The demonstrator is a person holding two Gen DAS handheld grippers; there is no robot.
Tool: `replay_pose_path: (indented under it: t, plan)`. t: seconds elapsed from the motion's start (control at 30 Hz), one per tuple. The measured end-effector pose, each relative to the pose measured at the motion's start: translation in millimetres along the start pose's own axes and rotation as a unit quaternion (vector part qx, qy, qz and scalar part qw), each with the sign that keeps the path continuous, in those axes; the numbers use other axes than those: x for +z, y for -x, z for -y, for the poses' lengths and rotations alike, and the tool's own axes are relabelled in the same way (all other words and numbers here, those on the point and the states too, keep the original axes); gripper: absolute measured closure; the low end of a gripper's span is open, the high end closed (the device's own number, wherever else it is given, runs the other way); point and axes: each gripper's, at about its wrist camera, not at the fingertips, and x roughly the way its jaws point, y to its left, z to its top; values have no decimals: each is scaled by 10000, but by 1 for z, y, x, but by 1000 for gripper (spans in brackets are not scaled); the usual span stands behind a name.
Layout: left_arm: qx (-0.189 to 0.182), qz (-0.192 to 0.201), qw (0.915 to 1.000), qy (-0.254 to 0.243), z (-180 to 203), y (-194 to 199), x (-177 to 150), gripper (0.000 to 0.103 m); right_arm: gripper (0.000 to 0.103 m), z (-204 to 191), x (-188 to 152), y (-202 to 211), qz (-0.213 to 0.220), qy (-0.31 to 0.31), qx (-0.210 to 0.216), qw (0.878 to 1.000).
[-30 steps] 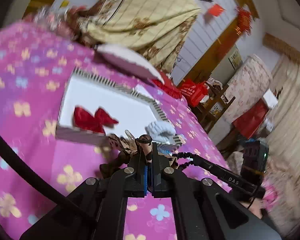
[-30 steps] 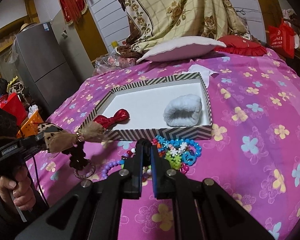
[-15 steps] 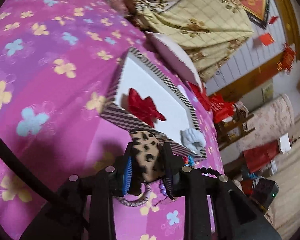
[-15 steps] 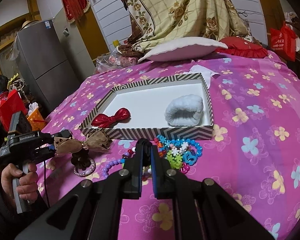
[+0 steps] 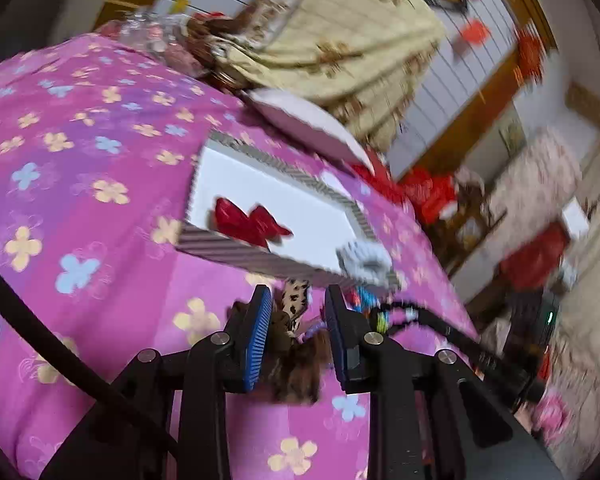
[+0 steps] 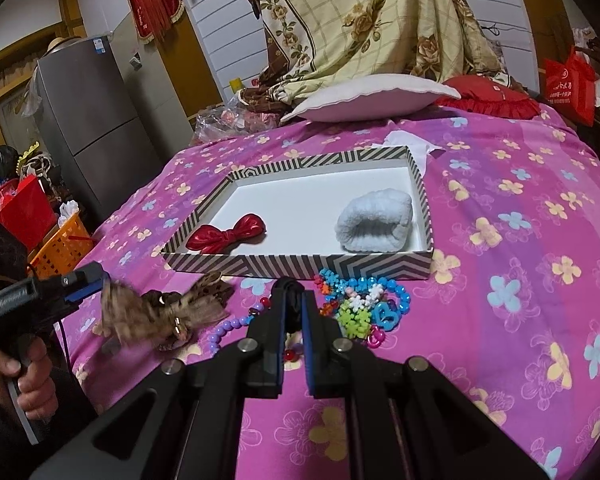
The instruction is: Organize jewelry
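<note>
A striped box (image 6: pixel 300 266) on the pink bedspread holds a red bow (image 6: pixel 228 234) and a white fluffy scrunchie (image 6: pixel 374 226); both also show in the left wrist view, the bow (image 5: pixel 250 220) and the scrunchie (image 5: pixel 366 262). My left gripper (image 5: pixel 296 300) is open, and a leopard-print bow (image 5: pixel 294 300) lies between its fingers, blurred. In the right wrist view the leopard bow (image 6: pixel 164 312) sits just off the left gripper's tip, on the bedspread in front of the box. My right gripper (image 6: pixel 292 292) is shut on a black hair tie (image 6: pixel 290 286).
Colourful bead bracelets (image 6: pixel 360 304) and a purple bead string (image 6: pixel 228 326) lie in front of the box. A white pillow (image 6: pixel 372 96) and a red cushion (image 6: pixel 488 100) lie behind it. An orange basket (image 6: pixel 62 246) and a fridge (image 6: pixel 88 120) stand left of the bed.
My left gripper has opened and the leopard bow has dropped from its hold onto the bedspread in front of the box. My right gripper has stayed put.
</note>
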Motion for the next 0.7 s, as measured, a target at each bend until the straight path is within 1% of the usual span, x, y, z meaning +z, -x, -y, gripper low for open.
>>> replay_pose_path:
  t: [0.03,0.17,0.23,0.33,0.43,0.5,0.57,0.67,0.7]
  plan:
    - [-28,-61,10000,-69,3,-2,-2,96,96,0,0,0,-7,-2,2,10000]
    - [127,-190,9995,-201,7,-7,-5,96,96,-1,0,0,-7,9,-7,10000]
    - [394,-194,9987,-271,8,-9,-8,96,96,-1,-1,-1,-21,19,-1,10000]
    - [298,-406,9986,-165,4,-16,-10,96,96,-3,-1,-1,-27,60,-6,10000]
    - [223,-495,9979,-342,12,-20,-16,96,96,-3,-1,-2,-26,65,3,10000]
    - [199,-726,9961,-450,16,-29,-21,96,96,-3,-1,-2,-26,70,10,10000]
    - [378,-1013,9927,-542,18,-43,-28,96,96,-4,-1,-2,-35,81,3,10000]
    - [586,-1092,9900,-679,20,-50,-34,96,96,-3,-2,-2,-37,82,1,10000]
    - [603,-1107,9895,-701,20,-51,-35,96,96,-4,-2,-2,-37,84,0,10000]
